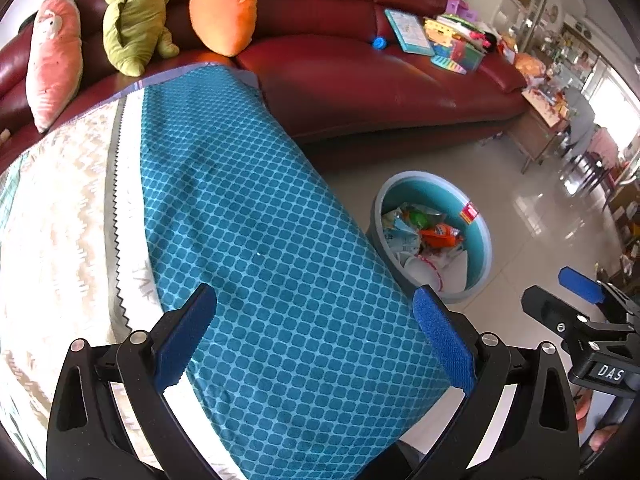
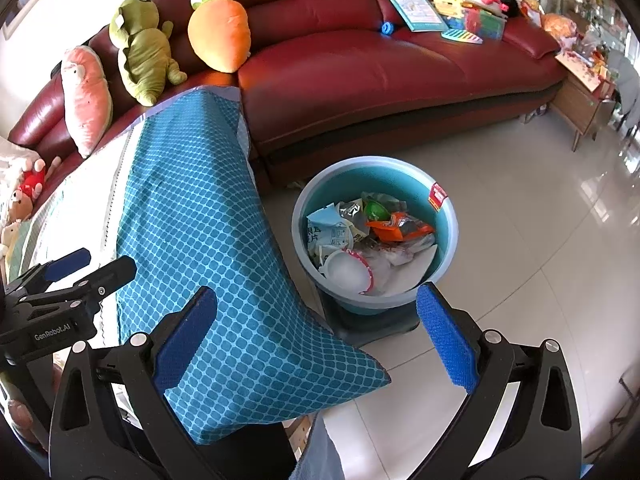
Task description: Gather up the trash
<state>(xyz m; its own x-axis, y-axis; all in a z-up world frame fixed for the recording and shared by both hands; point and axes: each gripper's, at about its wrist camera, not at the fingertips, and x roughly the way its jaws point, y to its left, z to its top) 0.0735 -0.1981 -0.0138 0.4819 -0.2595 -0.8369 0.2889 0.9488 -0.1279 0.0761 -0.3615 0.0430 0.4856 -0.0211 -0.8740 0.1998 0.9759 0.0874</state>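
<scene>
A round blue bin (image 2: pixel 446 236) stands on the tiled floor beside a cloth-covered table; it also shows in the left wrist view (image 1: pixel 482 236). It holds trash: an orange wrapper (image 2: pixel 394 230), a pale blue packet (image 2: pixel 330 234), a white lid (image 2: pixel 346 272) and clear plastic. My left gripper (image 1: pixel 316 336) is open and empty above the blue patterned cloth (image 1: pixel 256 232). My right gripper (image 2: pixel 318 336) is open and empty, above the cloth's hanging corner (image 2: pixel 240 320) and just in front of the bin. Each gripper shows at the edge of the other's view.
A dark red sofa (image 2: pixel 380 64) runs along the back with plush toys: a carrot (image 2: pixel 218 34), a green one (image 2: pixel 144 50) and a pink one (image 2: pixel 86 100). Books and toys (image 2: pixel 460 16) lie on its right end. A wooden side table (image 2: pixel 580 100) stands at far right.
</scene>
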